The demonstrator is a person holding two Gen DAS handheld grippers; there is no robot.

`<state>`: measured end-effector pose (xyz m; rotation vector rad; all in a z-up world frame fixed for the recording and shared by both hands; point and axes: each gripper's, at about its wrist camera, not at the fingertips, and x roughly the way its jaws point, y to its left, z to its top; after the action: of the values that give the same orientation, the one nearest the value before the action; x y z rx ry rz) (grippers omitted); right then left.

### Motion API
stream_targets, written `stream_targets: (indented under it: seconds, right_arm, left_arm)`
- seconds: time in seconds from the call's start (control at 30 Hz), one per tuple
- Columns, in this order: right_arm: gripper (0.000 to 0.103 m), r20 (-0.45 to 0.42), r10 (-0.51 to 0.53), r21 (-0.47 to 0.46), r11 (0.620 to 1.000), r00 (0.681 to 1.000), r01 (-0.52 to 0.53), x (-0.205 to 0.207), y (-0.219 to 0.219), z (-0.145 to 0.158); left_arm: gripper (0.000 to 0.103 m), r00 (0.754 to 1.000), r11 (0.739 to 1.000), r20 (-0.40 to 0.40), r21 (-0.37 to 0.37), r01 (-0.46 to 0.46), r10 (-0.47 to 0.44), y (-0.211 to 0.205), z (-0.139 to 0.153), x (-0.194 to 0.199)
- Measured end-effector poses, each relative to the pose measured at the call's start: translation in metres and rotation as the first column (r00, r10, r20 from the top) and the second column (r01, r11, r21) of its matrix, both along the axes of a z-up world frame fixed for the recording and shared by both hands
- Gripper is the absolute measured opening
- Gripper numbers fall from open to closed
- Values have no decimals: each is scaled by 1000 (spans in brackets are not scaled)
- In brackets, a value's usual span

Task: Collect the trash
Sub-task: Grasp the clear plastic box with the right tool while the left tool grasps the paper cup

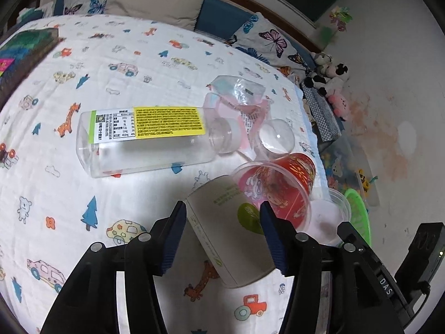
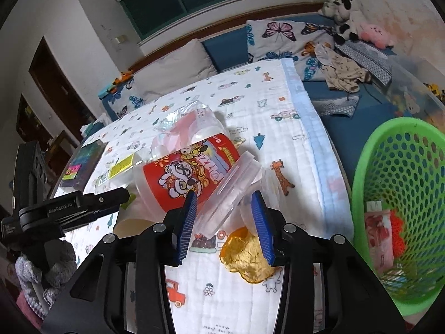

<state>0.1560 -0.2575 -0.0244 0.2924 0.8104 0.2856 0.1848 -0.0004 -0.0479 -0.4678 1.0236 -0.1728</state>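
Note:
My left gripper (image 1: 222, 236) is open with its fingers on both sides of a white paper cup (image 1: 222, 222) lying on its side on the bed. A red printed plastic cup (image 1: 281, 186) lies against it; it also shows in the right wrist view (image 2: 189, 172). My right gripper (image 2: 225, 217) is open around a small clear plastic cup (image 2: 230, 192). A gold foil wrapper (image 2: 247, 256) lies under the right finger. A clear bottle with a yellow label (image 1: 144, 139) and a crumpled clear wrapper (image 1: 236, 100) lie further back.
A green mesh basket (image 2: 395, 172) with some trash inside stands at the right off the bed edge. A dark book (image 1: 22, 55) lies at the far left. Pillows and plush toys (image 2: 350, 19) line the back.

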Motion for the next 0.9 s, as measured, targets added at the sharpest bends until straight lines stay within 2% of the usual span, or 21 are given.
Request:
stream_targets:
  seconds: [0.3, 0.4, 0.73, 0.9]
  right_arm:
    - [42, -27, -38, 10, 999, 999, 39, 7, 5, -2]
    - [34, -37, -50, 15, 999, 998, 50, 9, 7, -3]
    - [21, -7, -38, 20, 999, 999, 38, -8, 9, 2]
    - [19, 17, -14, 10, 1000, 1000, 13, -21, 10, 6]
  left_arm:
    - [57, 1000, 998, -31, -61, -9, 7, 7, -9, 8]
    - [57, 999, 998, -38, -68, -16, 13, 7, -11, 10]
    - [59, 997, 994, -66, -102, -49, 42, 6, -18, 16]
    - [59, 996, 993, -66, -103, -61, 54, 5, -19, 16]
